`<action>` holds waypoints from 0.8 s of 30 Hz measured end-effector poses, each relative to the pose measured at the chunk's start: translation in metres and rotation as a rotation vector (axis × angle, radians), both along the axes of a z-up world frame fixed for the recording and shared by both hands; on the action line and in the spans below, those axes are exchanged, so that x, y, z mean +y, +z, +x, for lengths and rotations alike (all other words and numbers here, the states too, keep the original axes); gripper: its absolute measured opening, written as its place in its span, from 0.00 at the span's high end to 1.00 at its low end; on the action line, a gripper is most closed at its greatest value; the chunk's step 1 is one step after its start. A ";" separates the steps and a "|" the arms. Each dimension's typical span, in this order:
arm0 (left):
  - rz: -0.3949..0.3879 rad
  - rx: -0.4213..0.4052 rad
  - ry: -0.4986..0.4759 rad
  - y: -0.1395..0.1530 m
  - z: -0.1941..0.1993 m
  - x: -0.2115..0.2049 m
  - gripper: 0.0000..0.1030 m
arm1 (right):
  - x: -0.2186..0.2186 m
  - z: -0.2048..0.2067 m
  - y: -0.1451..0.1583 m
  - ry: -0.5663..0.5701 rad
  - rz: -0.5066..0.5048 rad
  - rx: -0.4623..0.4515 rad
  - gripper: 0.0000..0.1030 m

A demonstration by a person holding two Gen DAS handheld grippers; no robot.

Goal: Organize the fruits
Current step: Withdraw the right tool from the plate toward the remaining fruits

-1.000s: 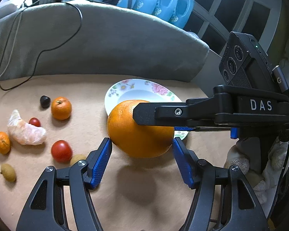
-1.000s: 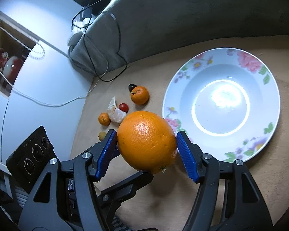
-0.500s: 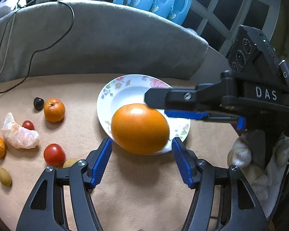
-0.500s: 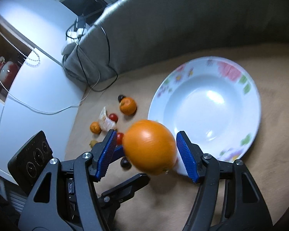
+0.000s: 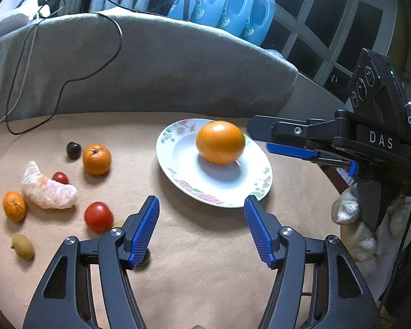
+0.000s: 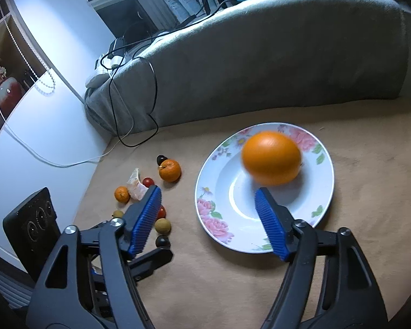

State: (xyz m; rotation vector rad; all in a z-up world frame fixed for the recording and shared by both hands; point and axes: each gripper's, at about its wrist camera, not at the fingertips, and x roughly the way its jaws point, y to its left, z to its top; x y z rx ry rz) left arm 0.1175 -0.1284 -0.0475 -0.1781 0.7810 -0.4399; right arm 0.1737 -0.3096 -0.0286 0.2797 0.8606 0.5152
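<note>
1. Large orange (image 5: 220,142) sits in the flowered plate (image 5: 178,175), toward the plate's upper right in the left wrist view. Its outline is blurred in the right wrist view, so it may not be at rest; cannot tell for sure. Judged placed there as the first fruit gathered.
2. Right gripper (image 6: 208,215): jaws wide apart, nothing between them. Its right pad hangs over the plate's lower part, just below the orange in frame, not touching it. Reads as a release posture.
3. Left gripper (image 5: 201,230): jaws wide apart, empty, low centre of frame, short of the plate's near rim. Judged idle, kept out of the drop path.
4. Loose fruit lies in a cluster at left of frame on the tan cloth (image 5: 205,260): tangerine (image 5: 96,159), dark cherry (image 5: 73,150), peeled citrus segment (image 5: 46,189), small tangerine (image 5: 13,206), tomato (image 5: 98,216), cherry tomato (image 5: 60,177), brownish small fruit (image 5: 22,246). All well apart from the plate.
5. Judgement: early in task. One fruit plated, cluster still to move.
6. Risk: the round orange could roll on the shallow plate.
</note>
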 end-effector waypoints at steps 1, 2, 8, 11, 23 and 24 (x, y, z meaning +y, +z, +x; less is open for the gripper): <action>0.000 -0.001 0.003 0.001 0.000 0.001 0.38 | 0.000 -0.002 0.000 -0.006 -0.003 -0.005 0.27; 0.000 -0.002 0.007 0.001 -0.002 0.004 0.38 | -0.001 -0.003 0.001 -0.013 -0.009 -0.013 0.27; 0.011 -0.004 0.043 0.003 -0.010 0.019 0.37 | 0.001 -0.010 0.003 -0.035 -0.052 -0.057 0.16; 0.017 0.002 0.067 0.002 -0.013 0.027 0.37 | 0.005 -0.013 0.005 -0.034 -0.069 -0.076 0.16; 0.058 0.010 0.169 -0.001 -0.032 0.074 0.37 | 0.036 -0.020 0.009 0.052 -0.113 -0.100 0.16; 0.060 0.010 0.177 -0.002 -0.033 0.077 0.37 | 0.039 -0.020 0.009 0.060 -0.115 -0.098 0.16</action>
